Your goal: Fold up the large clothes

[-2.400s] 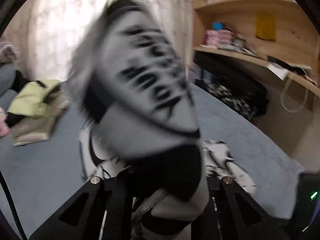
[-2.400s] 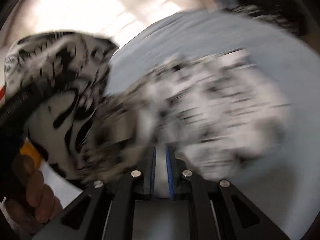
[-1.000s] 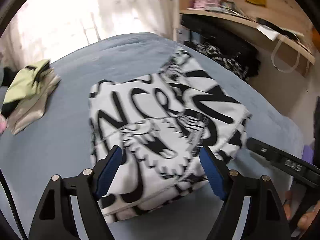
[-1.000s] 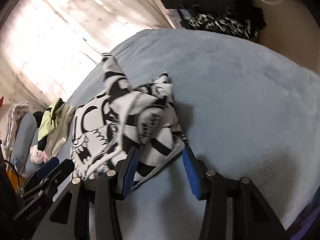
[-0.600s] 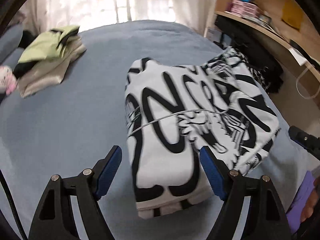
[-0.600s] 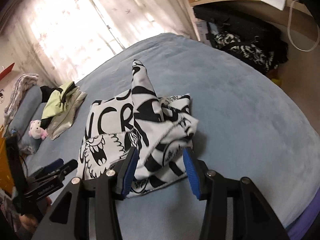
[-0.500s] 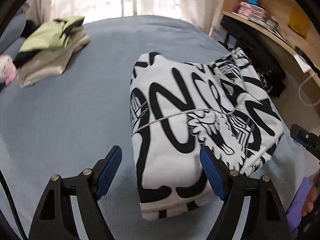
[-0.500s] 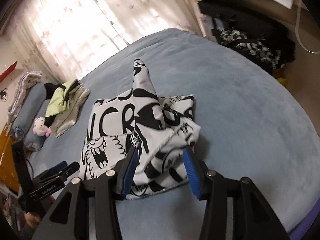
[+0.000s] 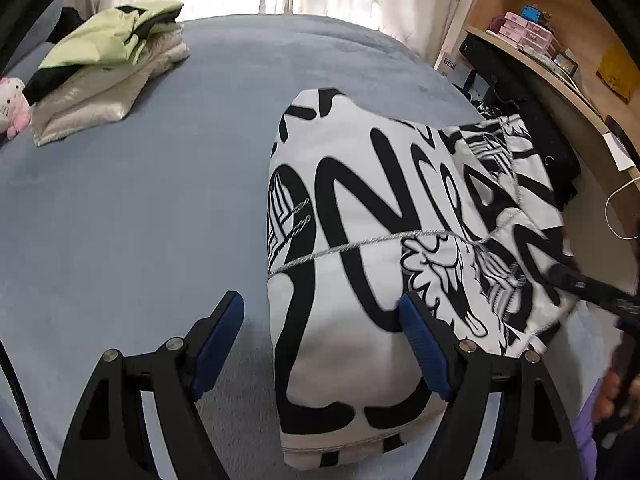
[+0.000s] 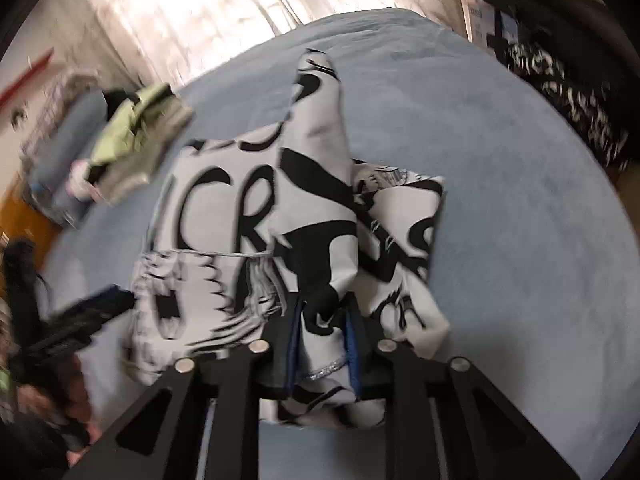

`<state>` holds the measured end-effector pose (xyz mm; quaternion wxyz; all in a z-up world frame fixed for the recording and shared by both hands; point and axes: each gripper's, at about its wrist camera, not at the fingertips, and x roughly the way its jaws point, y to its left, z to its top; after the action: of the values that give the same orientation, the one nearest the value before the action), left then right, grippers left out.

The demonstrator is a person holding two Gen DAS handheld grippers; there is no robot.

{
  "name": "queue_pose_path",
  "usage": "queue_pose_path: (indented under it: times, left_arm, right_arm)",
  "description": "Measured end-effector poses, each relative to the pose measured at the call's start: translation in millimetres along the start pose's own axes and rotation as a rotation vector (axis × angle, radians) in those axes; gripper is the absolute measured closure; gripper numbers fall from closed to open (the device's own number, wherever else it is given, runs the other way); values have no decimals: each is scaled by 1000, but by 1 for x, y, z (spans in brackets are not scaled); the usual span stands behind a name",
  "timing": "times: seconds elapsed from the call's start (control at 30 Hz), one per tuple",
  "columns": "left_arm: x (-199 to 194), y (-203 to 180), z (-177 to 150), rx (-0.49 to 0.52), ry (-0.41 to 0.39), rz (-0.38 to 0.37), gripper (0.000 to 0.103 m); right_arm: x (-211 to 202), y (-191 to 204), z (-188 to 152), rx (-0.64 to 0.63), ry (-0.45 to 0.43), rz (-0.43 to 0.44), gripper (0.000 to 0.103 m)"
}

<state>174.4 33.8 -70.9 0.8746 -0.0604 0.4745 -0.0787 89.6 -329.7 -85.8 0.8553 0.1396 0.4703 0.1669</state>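
Observation:
A black-and-white printed garment [image 9: 360,220] lies folded in a thick rectangle on the blue bed [image 9: 140,200]. My left gripper [image 9: 320,320] stands open above its near left corner, one finger over the fabric and the other over the bed, nothing held. In the right wrist view the garment [image 10: 224,208] has a loose sleeve sticking up along its top. My right gripper [image 10: 323,320] is closing on a bunched fold at the near edge, and the blue pads press on the cloth. The right gripper [image 9: 592,288] shows as a dark bar at the garment's far right edge.
A pile of folded clothes [image 9: 108,60], green on top, sits at the bed's far left beside a pink plush toy [image 9: 12,104]. A wooden shelf unit [image 9: 540,52] with boxes and dark bags [image 10: 572,92] stands past the right edge of the bed. Curtains hang behind.
The right gripper's jaws have come together on a fold at the garment's near edge. The left gripper has slid left, so the garment now sits right of centre in its view.

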Motion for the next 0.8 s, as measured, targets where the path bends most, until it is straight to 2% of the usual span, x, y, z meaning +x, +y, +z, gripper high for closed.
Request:
queue_pose_path:
  times: [0.1, 0.13, 0.23, 0.3, 0.37, 0.47, 0.5, 0.6, 0.73, 0.8]
  left_arm:
    - [-6, -2, 1, 17, -31, 7, 24]
    - [-6, -3, 1, 22, -38, 9, 24]
    - [2, -5, -3, 37, -27, 6, 24]
    - [11, -8, -6, 49, -11, 11, 24]
    - [8, -10, -7, 64, -27, 34, 24]
    - [2, -15, -2, 111, -31, 40, 24]
    - [1, -15, 2, 118, -30, 38, 24]
    - [0, -11, 18, 96, -22, -2, 24]
    - [20, -8, 50, 17, 34, -78, 24]
    - [35, -9, 63, 5, 65, -61, 24]
  right_arm:
    - [-30, 4, -15, 68, -41, 75, 88]
    - [-32, 3, -20, 83, -38, 76, 88]
    - [-6, -17, -41, 101, 20, -15, 88]
    - [13, -34, -48, 134, 47, -4, 87]
    - [11, -43, -48, 178, 33, 46, 86]
    - [-3, -36, -37, 172, 16, 27, 74]
    - [-9, -34, -31, 158, -7, 13, 65]
    - [-24, -39, -5, 168, -92, 3, 51]
    - [-12, -51, 36, 197, -108, -28, 50]
    - [7, -61, 53, 234, -94, -46, 50]
